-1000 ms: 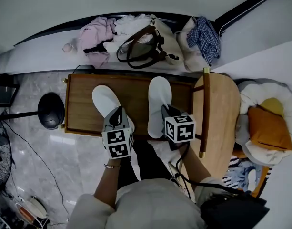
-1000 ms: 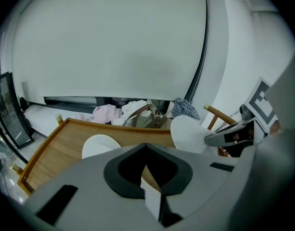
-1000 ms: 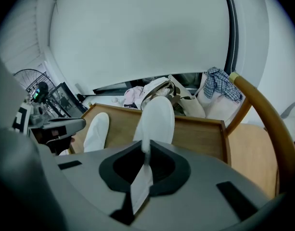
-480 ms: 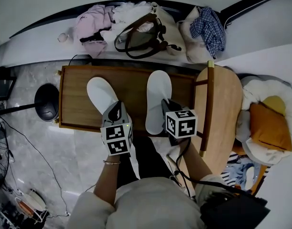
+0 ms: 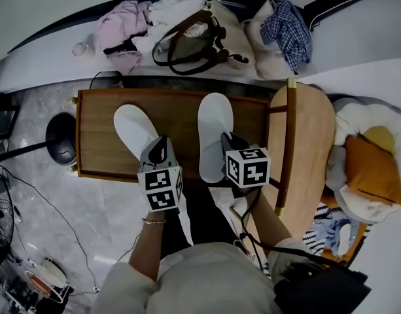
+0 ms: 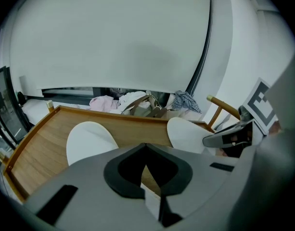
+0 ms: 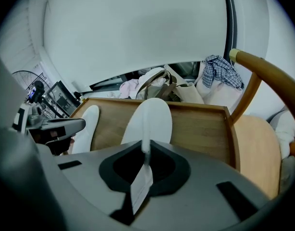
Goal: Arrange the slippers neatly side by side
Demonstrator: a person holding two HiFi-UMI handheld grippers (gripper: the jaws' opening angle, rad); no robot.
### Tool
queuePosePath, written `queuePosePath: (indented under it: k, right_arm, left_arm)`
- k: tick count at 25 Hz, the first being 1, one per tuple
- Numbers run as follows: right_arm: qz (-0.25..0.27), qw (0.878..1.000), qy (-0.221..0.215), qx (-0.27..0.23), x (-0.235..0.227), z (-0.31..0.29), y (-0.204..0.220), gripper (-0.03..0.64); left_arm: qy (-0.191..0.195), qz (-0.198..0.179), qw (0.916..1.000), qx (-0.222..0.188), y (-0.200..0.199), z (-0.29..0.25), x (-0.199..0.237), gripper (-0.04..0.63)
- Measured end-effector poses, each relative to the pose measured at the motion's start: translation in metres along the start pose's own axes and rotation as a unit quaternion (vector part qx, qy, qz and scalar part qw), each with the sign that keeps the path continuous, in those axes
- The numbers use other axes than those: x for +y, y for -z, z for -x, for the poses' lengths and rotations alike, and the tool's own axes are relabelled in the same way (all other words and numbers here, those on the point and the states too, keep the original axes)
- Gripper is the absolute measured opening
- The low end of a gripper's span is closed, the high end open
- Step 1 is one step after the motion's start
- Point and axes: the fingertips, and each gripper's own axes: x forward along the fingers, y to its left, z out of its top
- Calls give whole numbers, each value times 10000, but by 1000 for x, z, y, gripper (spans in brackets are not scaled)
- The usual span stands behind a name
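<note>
Holding a gripper in each hand, you have both pairs of jaws drawn in on the near, heel ends of the two slippers. The left gripper (image 6: 146,150) has its dark jaw tips meeting, with a thin sliver of white pinched lower down between the pads; that is the heel edge of the left slipper (image 5: 135,131). The right gripper (image 7: 145,150) is nearly closed on the thin white rim of the right slipper (image 5: 214,133), which stands on edge between its jaws.

Both slippers are plain white, soft-looking and oval, with rounded toes pointing away from you. The right one runs straight away from you. The left one is angled, its toe swung out to your left, so the toes sit well apart. They lie over a low wooden table (image 5: 180,113), rectangular, with warm brown grain and a raised rim. Whether the soles rest fully on the wood cannot be told.

Just to the right stands a pale wooden chair (image 5: 311,149) with a rounded seat and a curved rail. Grey marbled floor (image 5: 43,195) shows to the left.

Beyond the table, a white ledge holds a cream bag (image 5: 200,44) with dark brown straps, a crumpled pink garment (image 5: 122,34) and a blue checked cloth (image 5: 288,28).
</note>
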Motion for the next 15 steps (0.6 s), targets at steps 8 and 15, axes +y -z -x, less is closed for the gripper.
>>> queuePosePath:
  k: [8, 15]
  right_arm:
    - [-233, 9997, 74, 22, -4, -4, 8, 47]
    - [-525, 9986, 98, 21, -7, -6, 10, 48]
  left_arm:
    - [60, -32, 9999, 101, 6, -5, -2, 3]
    - [87, -34, 9999, 138, 7, -7, -2, 3]
